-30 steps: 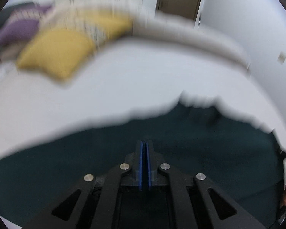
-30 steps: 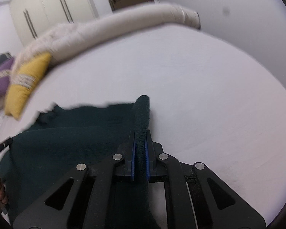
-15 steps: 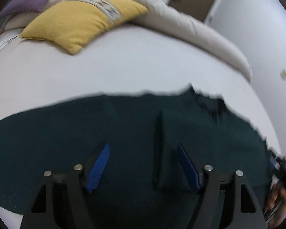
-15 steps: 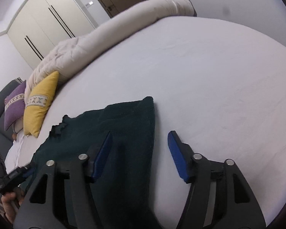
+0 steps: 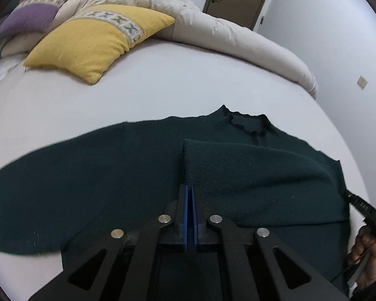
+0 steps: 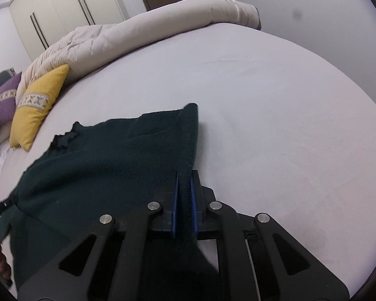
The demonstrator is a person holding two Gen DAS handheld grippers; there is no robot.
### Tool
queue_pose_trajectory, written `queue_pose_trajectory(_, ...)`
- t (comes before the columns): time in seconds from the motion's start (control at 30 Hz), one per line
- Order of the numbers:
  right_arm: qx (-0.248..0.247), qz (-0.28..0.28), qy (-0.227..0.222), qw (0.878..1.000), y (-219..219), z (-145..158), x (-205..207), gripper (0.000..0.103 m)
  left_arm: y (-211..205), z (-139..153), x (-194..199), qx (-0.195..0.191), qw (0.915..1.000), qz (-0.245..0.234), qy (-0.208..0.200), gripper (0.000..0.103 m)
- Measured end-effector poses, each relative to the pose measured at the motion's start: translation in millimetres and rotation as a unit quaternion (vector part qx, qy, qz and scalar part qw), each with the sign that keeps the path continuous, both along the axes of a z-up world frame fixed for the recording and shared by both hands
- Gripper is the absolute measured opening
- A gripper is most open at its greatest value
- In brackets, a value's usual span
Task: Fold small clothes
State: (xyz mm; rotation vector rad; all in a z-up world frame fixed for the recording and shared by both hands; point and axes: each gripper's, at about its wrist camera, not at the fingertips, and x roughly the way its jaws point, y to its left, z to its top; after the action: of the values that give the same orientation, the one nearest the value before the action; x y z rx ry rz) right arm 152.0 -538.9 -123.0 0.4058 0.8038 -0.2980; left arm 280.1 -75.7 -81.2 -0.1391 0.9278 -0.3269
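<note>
A dark green knit sweater [image 5: 112, 175] lies on the white bed, collar [image 5: 248, 123] at the far side; one sleeve is folded across its body [image 5: 263, 175]. My left gripper [image 5: 189, 200] is shut, its pads pressed together at the edge of the folded sleeve; whether cloth is between them I cannot tell. In the right wrist view the sweater [image 6: 100, 165] lies to the left, and my right gripper [image 6: 184, 195] is shut on its folded right edge, which sticks up between the blue pads.
A yellow cushion [image 5: 95, 40] and a purple one [image 5: 35, 12] lie at the bed's far left, with a rolled beige duvet [image 5: 213, 32] behind. White sheet [image 6: 275, 100] spreads to the right. Wardrobe and door stand beyond.
Half a second ago both grippers were open over the sweater. Both have closed since, the right on the sweater's folded edge, the left at the folded sleeve.
</note>
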Motion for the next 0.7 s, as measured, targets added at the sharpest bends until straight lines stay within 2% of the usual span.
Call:
queue_pose_trajectory(0.1, 0.008, -0.003, 0.001, 1.000, -2.3, 2.4, -4.8, 0.007, 5.3, -10.4, 1.8, 0.001, 0.9999, 0.007, 0.008, 0.003)
queue_pose_trajectory(0.17, 0.027, -0.010, 0.001, 1.000, -8.3, -2.4, -5.0, 0.007, 9.1, -16.7, 6.9, -0.026, 0.9992, 0.010, 0.027, 0.003)
queue_pose_trajectory(0.23, 0.055, -0.016, -0.012, 0.998, -18.5, -2.0, -4.8, 0.007, 8.0, -3.0, 5.3, -0.034, 0.9993, 0.007, 0.011, 0.003)
queue_pose_trajectory(0.27, 0.051, -0.017, -0.012, 0.999, -19.9, -0.5, -3.5, 0.007, 6.4, 4.6, 4.8, -0.038, 0.9992, 0.003, 0.009, 0.003)
queue_pose_trajectory(0.43, 0.059, -0.020, -0.010, 0.998, -27.7, 2.5, 4.8, 0.007, 5.8, 55.7, -5.6, -0.109, 0.9939, -0.018, 0.011, 0.003)
queue_pose_trajectory(0.5, 0.069, -0.022, -0.002, 0.997, -31.4, -2.4, 8.1, 0.007, 5.2, 62.9, -10.3, -0.104, 0.9944, -0.018, 0.003, 0.003)
queue_pose_trajectory(0.57, 0.076, -0.015, 0.024, 0.997, -32.4, -14.4, 12.5, 0.009, 3.6, 49.3, -3.3, -0.052, 0.9987, 0.000, 0.003, 0.005)
queue_pose_trajectory(0.6, 0.075, -0.015, 0.020, 0.997, -33.1, -15.3, 11.8, 0.009, 4.1, 33.5, 4.3, -0.032, 0.9992, 0.005, 0.024, 0.005)
queue_pose_trajectory(0.63, 0.072, -0.015, 0.019, 0.997, -32.4, -13.8, 10.0, 0.011, 7.5, 4.8, 13.9, -0.022, 0.9969, 0.008, 0.075, 0.005)
queue_pose_trajectory(0.7, 0.073, -0.014, 0.022, 0.997, -31.9, -10.5, 6.9, 0.025, 19.0, -25.0, 12.2, -0.017, 0.9930, 0.032, 0.113, 0.005)
